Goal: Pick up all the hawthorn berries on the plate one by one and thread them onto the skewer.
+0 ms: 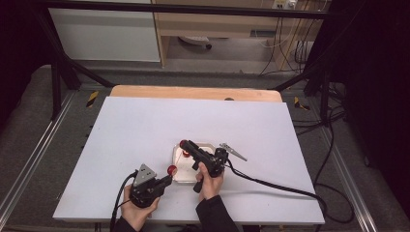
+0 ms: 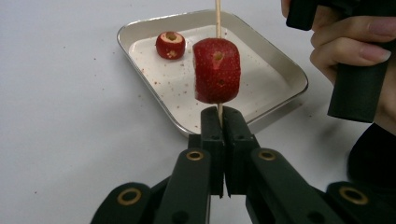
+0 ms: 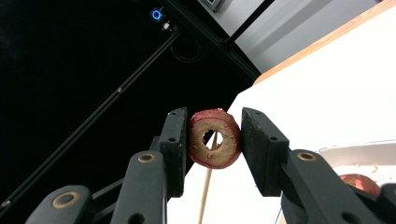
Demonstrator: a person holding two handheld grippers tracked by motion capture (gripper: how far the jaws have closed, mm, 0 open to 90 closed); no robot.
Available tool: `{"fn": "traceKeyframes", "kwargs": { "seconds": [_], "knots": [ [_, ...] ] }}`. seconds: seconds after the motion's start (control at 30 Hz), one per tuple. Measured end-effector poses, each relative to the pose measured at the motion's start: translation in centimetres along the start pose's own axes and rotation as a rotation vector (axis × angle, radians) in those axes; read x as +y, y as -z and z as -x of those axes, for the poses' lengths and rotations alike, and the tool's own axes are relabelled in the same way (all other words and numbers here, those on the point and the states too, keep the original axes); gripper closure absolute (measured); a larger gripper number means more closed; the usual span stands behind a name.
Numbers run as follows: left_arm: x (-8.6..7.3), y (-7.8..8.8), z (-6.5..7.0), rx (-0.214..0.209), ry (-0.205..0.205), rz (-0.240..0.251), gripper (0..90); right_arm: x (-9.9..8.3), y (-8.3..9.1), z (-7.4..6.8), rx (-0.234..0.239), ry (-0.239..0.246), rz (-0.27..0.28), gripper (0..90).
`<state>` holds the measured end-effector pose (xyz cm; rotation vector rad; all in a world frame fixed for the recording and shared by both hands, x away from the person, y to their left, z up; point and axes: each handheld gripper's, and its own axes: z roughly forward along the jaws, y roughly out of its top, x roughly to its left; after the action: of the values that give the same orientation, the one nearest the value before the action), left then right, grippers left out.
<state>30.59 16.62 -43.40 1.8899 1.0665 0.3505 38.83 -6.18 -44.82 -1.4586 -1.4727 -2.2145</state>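
My left gripper [image 2: 219, 114] is shut on the lower end of a thin wooden skewer [image 2: 217, 18], which stands upright. A red fruit piece [image 2: 217, 70] is threaded on it just above the jaws. In the high view the left gripper [image 1: 167, 180] sits at the tray's near left corner. My right gripper [image 3: 215, 135] is shut on a cored red fruit ring [image 3: 215, 151], and the skewer [image 3: 204, 196] points up at its hole. Seen from above, the right gripper [image 1: 186, 145] holds this ring [image 1: 183, 143] over the metal tray [image 1: 209, 145].
One more red fruit piece [image 2: 170, 45] lies in the tray [image 2: 280, 60], which has red crumbs on its floor. The tray rests on a white sheet [image 1: 145, 130] covering the table. A black cable [image 1: 280, 186] trails right from the right gripper. The right hand [image 2: 345, 46] is close by.
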Motion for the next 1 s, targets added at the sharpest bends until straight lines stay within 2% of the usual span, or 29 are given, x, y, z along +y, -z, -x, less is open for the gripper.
{"fn": "traceKeyframes", "kwargs": {
  "seconds": [0.03,0.07,0.17,0.23,0.27,0.4,0.53,0.73,0.83,0.93,0.97,1.0],
  "knots": [
    [0.0,-0.1,0.0,-0.003,0.008,-0.002,88.1,-0.1,0.0,0.0,0.000,0.002,-0.001,62.7],
    [0.0,-0.3,-0.1,-0.023,-0.007,0.012,88.1,-0.1,0.0,-0.1,0.001,0.002,0.000,62.8],
    [-0.2,-0.1,0.2,-0.005,0.014,0.008,88.2,-0.2,0.1,-0.2,0.004,0.008,0.007,62.8],
    [-0.2,-0.1,0.2,-0.002,0.015,0.011,88.3,-0.2,0.2,-0.3,0.005,0.011,0.008,62.9],
    [-0.2,-0.2,0.1,-0.011,-0.001,0.023,88.3,-0.2,0.2,-0.3,0.007,0.014,0.008,62.9],
    [-0.3,-0.3,0.3,-0.013,0.000,0.033,88.1,-0.2,0.2,-0.2,0.019,-0.019,0.011,63.0],
    [-0.5,-0.6,0.5,-0.010,0.019,0.038,88.0,-0.4,0.0,0.1,0.039,-0.058,0.032,63.1],
    [-0.7,-0.6,0.7,-0.004,0.051,0.049,88.4,0.0,0.1,-0.1,0.046,-0.059,0.044,63.2],
    [-0.5,-0.4,0.7,0.002,0.041,0.076,88.6,-0.1,0.1,-0.1,0.046,-0.052,0.024,63.2],
    [-0.4,-0.4,0.8,0.001,0.056,0.077,88.5,-0.7,0.1,0.0,0.043,-0.049,0.004,63.2],
    [-0.5,-0.3,0.9,0.009,0.076,0.063,88.5,-0.9,0.1,0.0,0.040,-0.045,-0.005,63.2],
    [-0.4,-0.4,0.7,0.009,0.061,0.075,88.5,-1.1,0.0,0.0,0.039,-0.043,-0.017,63.2]
  ]
}}
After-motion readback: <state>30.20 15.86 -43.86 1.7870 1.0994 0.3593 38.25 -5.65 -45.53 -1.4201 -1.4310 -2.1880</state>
